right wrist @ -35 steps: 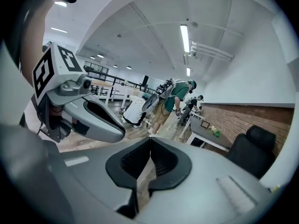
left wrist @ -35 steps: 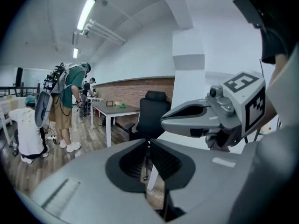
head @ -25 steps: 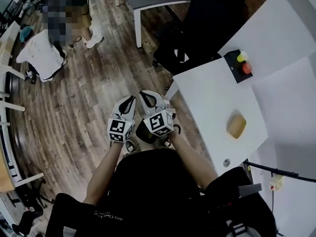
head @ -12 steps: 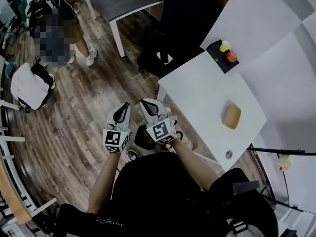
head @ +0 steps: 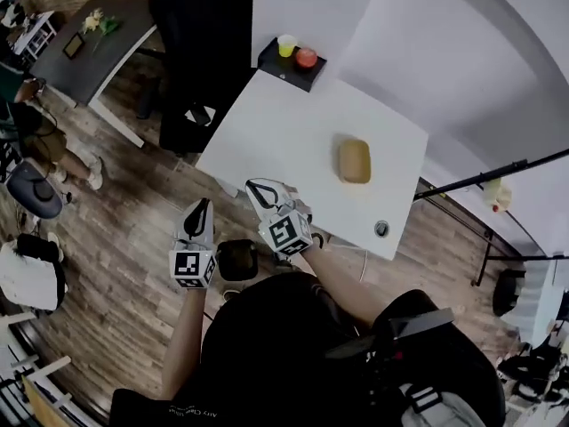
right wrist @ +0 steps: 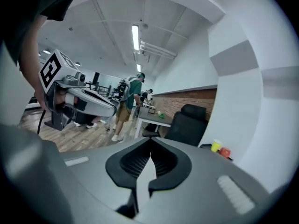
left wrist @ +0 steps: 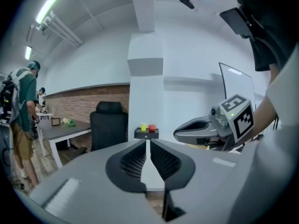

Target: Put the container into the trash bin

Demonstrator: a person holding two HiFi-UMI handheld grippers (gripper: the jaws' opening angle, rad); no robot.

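Both my tongs are empty. The left gripper has its jaws drawn together with only a sliver between the ribbed pads, and the right gripper is closed the same way, nothing caught in either. The container, one tan, rounded piece, lies on the white table, ahead of my right gripper and off to its right, well apart from it. The step in hand, as I judge it, is the reach. I should spread the right jaws before I arrive, come in low over the table edge, straddle the container across its narrower width and close on its sides rather than its rounded top, so it does not squirt out. Counting: one container, one table, one black tray at the far edge holding two small things, a yellow cup and a red one, and one black chair beyond my left gripper. One dark boxy thing sits on the floor between my tongs, possibly the bin. I cannot be sure.
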